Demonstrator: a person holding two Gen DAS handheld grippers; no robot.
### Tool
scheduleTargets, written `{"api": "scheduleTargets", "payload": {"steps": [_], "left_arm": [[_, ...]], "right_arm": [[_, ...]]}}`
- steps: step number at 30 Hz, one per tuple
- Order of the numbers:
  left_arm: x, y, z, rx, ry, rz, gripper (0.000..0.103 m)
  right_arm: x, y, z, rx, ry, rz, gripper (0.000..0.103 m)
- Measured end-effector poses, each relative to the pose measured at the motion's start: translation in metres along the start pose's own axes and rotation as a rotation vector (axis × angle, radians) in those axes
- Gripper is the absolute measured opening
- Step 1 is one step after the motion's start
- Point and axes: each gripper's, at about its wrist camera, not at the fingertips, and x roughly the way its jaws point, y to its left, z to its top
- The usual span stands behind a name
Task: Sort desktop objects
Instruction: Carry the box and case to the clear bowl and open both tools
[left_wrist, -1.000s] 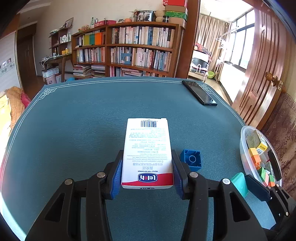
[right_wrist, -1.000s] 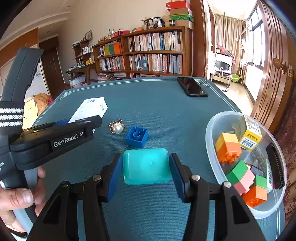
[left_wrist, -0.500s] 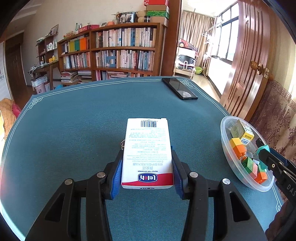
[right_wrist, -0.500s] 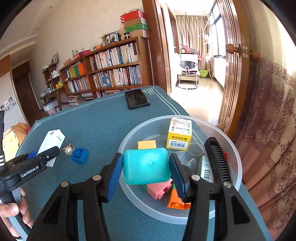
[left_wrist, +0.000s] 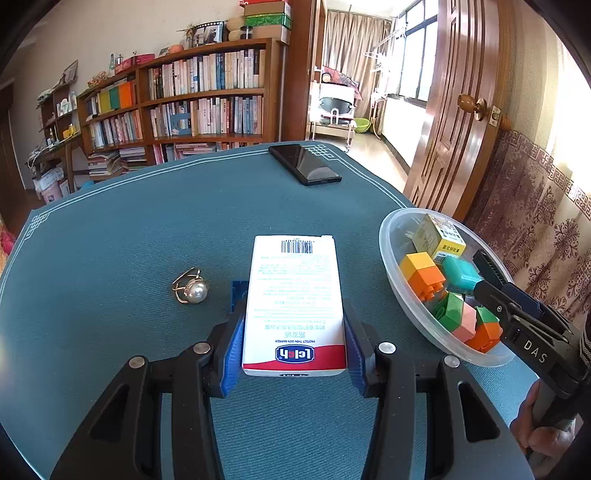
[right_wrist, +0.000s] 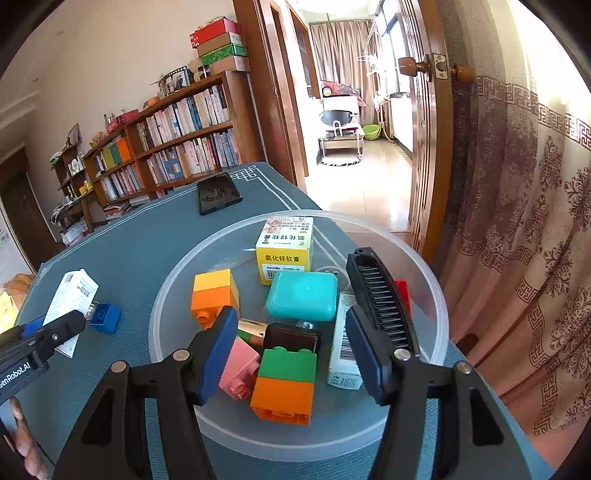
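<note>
Left claw (left_wrist: 293, 334) clamps the white box (left_wrist: 294, 302); right claw (right_wrist: 291, 349) gapes over the bowl (right_wrist: 424, 269).
Teal case (right_wrist: 302, 295) lies loose in the bowl among bricks; blue brick (right_wrist: 105, 317) and ring (left_wrist: 190, 286) sit on the counter (left_wrist: 147, 229).

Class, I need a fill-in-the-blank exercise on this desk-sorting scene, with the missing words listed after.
1. The left gripper is shut on the white ____.
2. The teal case lies inside the clear ____.
3. The right gripper fingers stand ____, holding nothing.
4. The pearl ring rests on the ____.

Missing words: box; bowl; open; table
</note>
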Motion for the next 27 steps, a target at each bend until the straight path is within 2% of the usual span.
{"api": "scheduleTargets", "payload": {"steps": [3,7,10,12,15,21,26,27], "left_arm": [[0.002,-0.013,0.003,0.025,0.007,-0.026,0.05],[0.004,-0.028,0.012,0.039,0.011,-0.068,0.05],[0.005,-0.043,0.02,0.061,0.0,-0.096,0.05],[0.005,-0.054,0.024,0.077,-0.007,-0.109,0.05],[0.01,-0.07,0.029,0.109,-0.007,-0.14,0.05],[0.022,-0.099,0.037,0.176,0.007,-0.254,0.05],[0.028,-0.115,0.037,0.214,0.006,-0.288,0.05],[0.029,-0.117,0.036,0.21,0.011,-0.29,0.055]], "right_arm": [[-0.005,-0.001,-0.006,0.0,-0.051,-0.062,0.081],[-0.008,-0.009,-0.01,0.058,-0.074,-0.083,0.084],[-0.009,-0.017,-0.01,0.083,-0.095,-0.128,0.089],[-0.01,-0.026,-0.01,0.129,-0.097,-0.135,0.103],[-0.013,-0.037,-0.009,0.196,-0.111,-0.133,0.103],[-0.013,-0.043,-0.006,0.233,-0.123,-0.172,0.103],[-0.01,-0.049,-0.006,0.254,-0.112,-0.194,0.103],[-0.009,-0.049,-0.006,0.253,-0.108,-0.195,0.103]]}}
